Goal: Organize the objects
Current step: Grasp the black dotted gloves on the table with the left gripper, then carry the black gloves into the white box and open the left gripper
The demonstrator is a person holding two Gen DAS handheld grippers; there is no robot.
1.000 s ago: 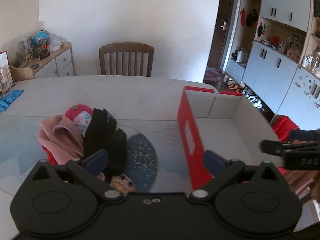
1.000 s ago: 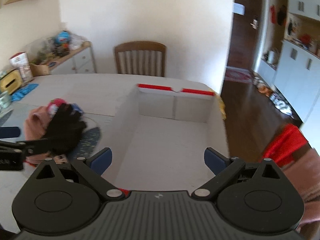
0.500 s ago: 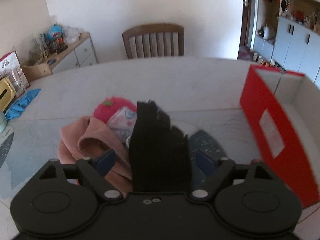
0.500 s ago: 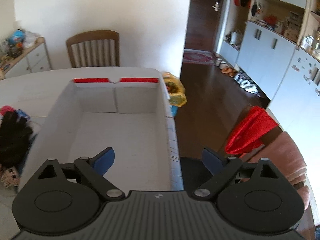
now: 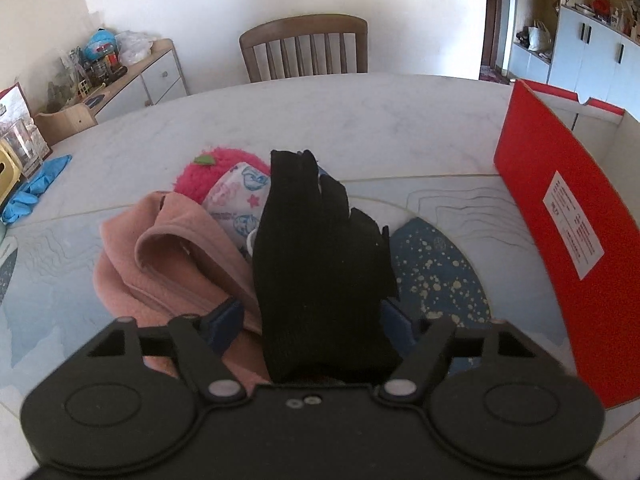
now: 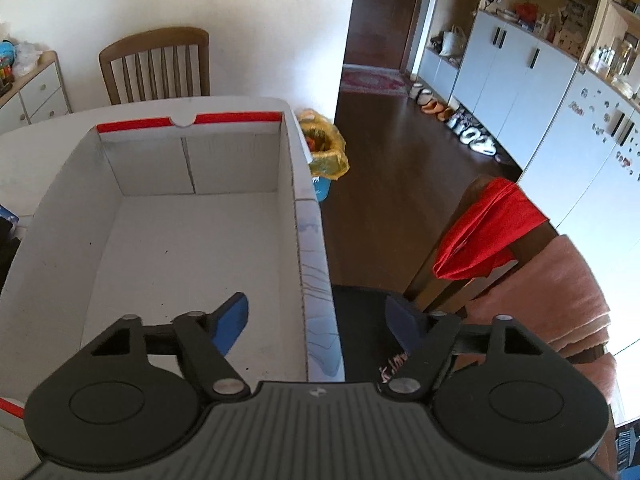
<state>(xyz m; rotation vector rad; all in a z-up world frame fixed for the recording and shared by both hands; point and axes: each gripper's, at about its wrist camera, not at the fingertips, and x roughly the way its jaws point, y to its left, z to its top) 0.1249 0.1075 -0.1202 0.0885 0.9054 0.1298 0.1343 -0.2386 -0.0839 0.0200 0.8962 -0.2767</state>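
Left claw (image 5: 312,320), bottom centre: blue pads closed on one black knit glove (image 5: 320,248), which stands upright between them. Behind it, centre left, a heap on the marbled desk (image 5: 380,120): one pink fleece garment (image 5: 160,256), one printed cloth (image 5: 240,196), one fuzzy red strawberry-shaped item (image 5: 204,172). One red cardboard box (image 5: 560,220) stands at right. Right claw (image 6: 320,320), bottom centre: jaws wide apart, gripping nothing, above the near right wall of the box (image 6: 192,240), whose white interior is rectangular.
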